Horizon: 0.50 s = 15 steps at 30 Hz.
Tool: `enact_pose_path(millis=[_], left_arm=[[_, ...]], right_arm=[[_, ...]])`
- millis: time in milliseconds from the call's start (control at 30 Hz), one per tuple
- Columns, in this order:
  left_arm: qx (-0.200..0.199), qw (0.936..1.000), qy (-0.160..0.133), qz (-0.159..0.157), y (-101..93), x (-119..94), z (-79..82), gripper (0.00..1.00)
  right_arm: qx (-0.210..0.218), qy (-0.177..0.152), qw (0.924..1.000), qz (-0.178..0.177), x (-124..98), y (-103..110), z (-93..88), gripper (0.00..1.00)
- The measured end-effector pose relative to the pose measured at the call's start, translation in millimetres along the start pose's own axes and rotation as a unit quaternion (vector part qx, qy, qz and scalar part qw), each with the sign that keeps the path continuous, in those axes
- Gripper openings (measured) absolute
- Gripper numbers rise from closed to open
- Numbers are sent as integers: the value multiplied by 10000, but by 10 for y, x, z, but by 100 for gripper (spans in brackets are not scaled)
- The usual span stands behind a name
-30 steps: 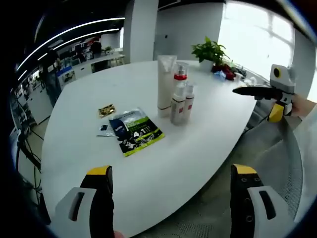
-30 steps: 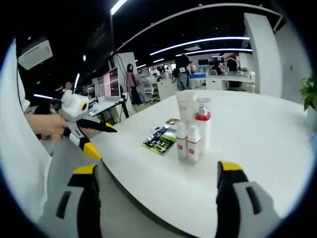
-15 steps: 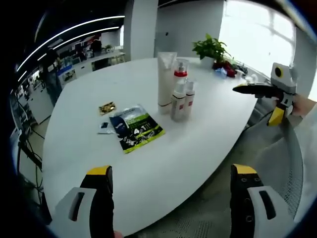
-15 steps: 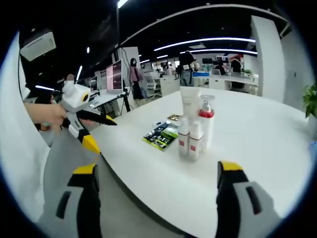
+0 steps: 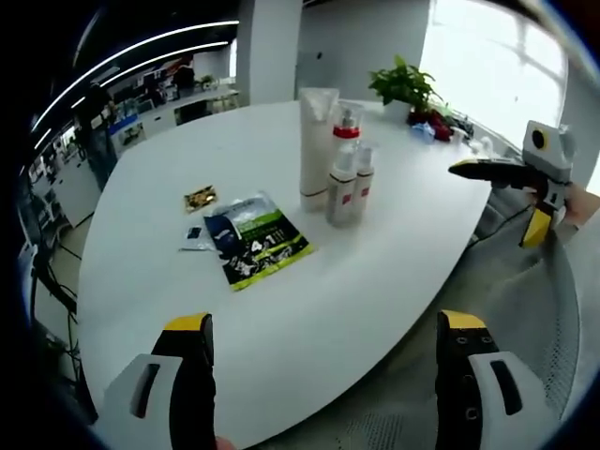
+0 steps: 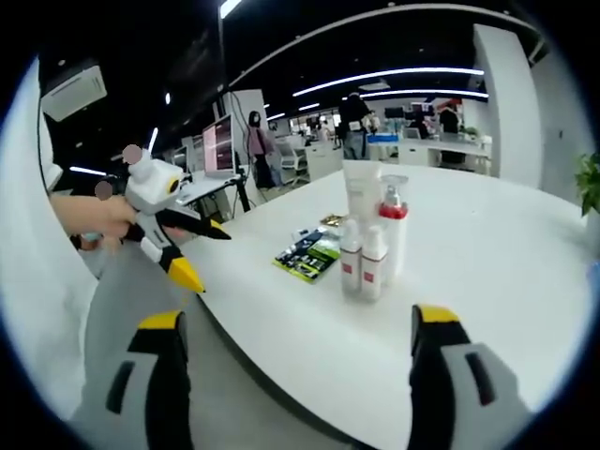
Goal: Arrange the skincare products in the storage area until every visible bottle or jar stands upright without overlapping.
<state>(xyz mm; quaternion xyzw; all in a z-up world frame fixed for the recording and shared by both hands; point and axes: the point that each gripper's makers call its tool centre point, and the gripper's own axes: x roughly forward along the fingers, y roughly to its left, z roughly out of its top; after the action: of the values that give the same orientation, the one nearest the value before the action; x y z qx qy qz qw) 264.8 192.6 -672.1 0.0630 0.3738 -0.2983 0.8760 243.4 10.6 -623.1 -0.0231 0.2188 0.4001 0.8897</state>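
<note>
Both tongs, left [image 5: 323,375] and right [image 6: 295,370], wide, empty, short of white round surface [image 5: 141,309]. White tube [image 5: 316,145], red-capped pump bottle [image 5: 346,141], two small white bottles [image 5: 344,183] upright, touching, 12 o'clock. Risk: careless entry into tight cluster topples neighbours.

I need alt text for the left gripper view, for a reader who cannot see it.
A white table holds a tall white tube, a red-collared pump bottle and two small spray bottles standing upright together, with flat sachets lying beside them. The open left gripper frames the bottom; the right gripper enters from the right.
</note>
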Motion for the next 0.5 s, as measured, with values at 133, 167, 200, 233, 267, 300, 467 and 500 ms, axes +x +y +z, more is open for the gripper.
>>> enact_pose_path(millis=[133, 167, 200, 233, 267, 300, 467, 500], left_arm=[[-85, 9998, 120, 121, 60, 63, -23, 96], [-104, 9996, 194, 167, 89, 90, -46, 96], [-122, 9995, 197, 192, 107, 113, -48, 96], [-202, 9992, 231, 247, 122, 127, -52, 96], [-288, 9989, 243, 289, 134, 137, -51, 96], [-357, 9987, 220, 307, 161, 169, -41, 97], [-606, 9971, 234, 406, 228, 282, -12, 97], [-616, 9969, 246, 429, 238, 304, -12, 97]], right_arm=[[33, 8, 10000, 27, 5, -6, -8, 99], [53, 7, 10000, 36, 7, -8, -9, 99], [65, 8, 10000, 40, 7, -10, -9, 99], [74, 10, 10000, 52, 8, -10, -11, 99], [81, 14, 9999, 66, 8, -10, -15, 99], [100, 26, 9999, 81, 10, -10, -21, 100], [142, 33, 9999, 92, 16, -23, -24, 100], [155, 33, 9998, 92, 16, -27, -25, 99]])
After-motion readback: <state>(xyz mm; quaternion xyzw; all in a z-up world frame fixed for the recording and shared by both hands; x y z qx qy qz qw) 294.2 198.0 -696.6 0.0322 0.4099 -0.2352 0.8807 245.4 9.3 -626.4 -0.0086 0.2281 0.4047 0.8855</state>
